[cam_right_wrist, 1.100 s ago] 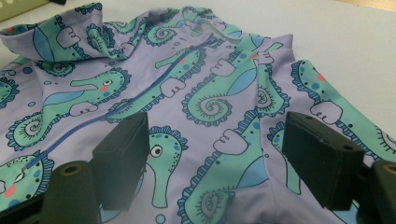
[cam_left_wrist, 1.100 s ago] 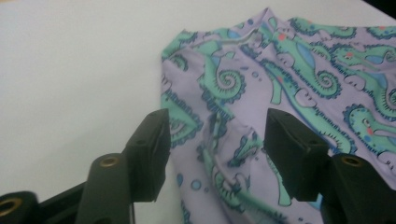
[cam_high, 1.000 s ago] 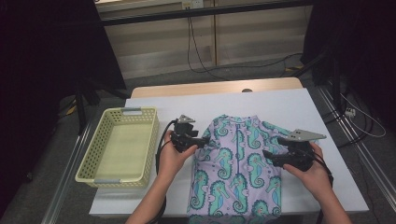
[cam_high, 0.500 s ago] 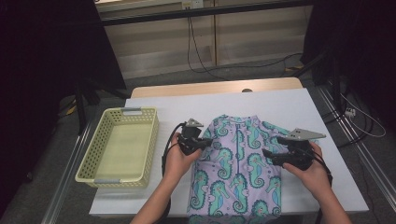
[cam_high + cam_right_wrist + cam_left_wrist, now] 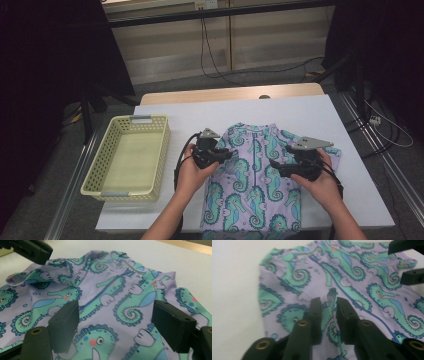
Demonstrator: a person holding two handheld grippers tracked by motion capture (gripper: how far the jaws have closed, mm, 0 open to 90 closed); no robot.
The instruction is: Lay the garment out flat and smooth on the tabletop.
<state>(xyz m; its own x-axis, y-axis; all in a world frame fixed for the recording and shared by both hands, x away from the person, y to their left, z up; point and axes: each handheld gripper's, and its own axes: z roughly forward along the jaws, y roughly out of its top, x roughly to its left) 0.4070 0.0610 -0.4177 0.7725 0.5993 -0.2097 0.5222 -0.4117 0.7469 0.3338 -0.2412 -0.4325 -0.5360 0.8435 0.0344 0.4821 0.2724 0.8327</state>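
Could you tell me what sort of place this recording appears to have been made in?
Probably a lab or recording workstation, not a home. A white table holds a seahorse-print garment and a yellow basket, metal rails run along its sides, and cables trail across the bare floor by a plain panelled wall.

Table (image 5: 320, 112): white top, pale wood strip (image 5: 230, 93) along far edge. Floor (image 5: 280, 70): grey, black cables (image 5: 210, 50) trailing across. Back wall (image 5: 260, 35): beige panels, dark horizontal rail (image 5: 220, 12) above, socket (image 5: 200, 4) at top. Dark curtains (image 5: 45, 75) left and right, stand legs (image 5: 90, 107) at left. Metal rails (image 5: 372, 150) flank table both sides. Light: dim room, tabletop bright
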